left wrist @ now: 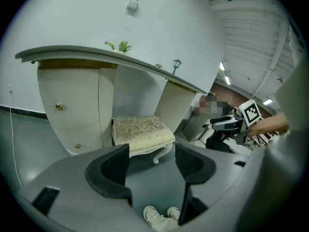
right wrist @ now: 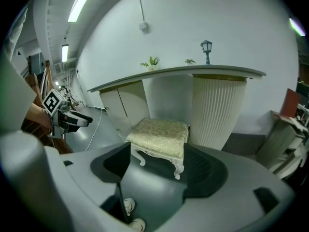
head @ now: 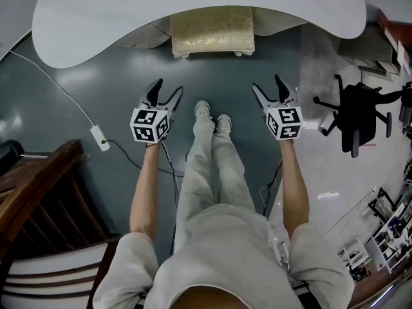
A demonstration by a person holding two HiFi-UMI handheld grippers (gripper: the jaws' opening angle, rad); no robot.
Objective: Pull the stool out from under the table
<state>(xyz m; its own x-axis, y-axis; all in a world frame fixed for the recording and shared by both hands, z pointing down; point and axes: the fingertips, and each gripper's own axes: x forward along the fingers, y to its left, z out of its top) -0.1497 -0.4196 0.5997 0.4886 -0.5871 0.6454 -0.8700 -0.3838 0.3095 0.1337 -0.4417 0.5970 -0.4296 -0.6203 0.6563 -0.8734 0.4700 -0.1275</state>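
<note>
The stool has a cream brocade cushion and white carved legs; its back half sits beneath the curved white table. Both grippers hover short of it, over the grey-green floor. My left gripper is open and empty, aimed at the stool from its left front. My right gripper is likewise open with nothing between its fingers. In the right gripper view the stool stands beyond the gripper, apart from it. In the left gripper view the gripper frames bare floor.
The person's white shoes stand between the grippers. A black office chair is at the right, a dark wooden chair at the lower left. A white cable with an adapter crosses the floor. A cabinet with gold knobs supports the table.
</note>
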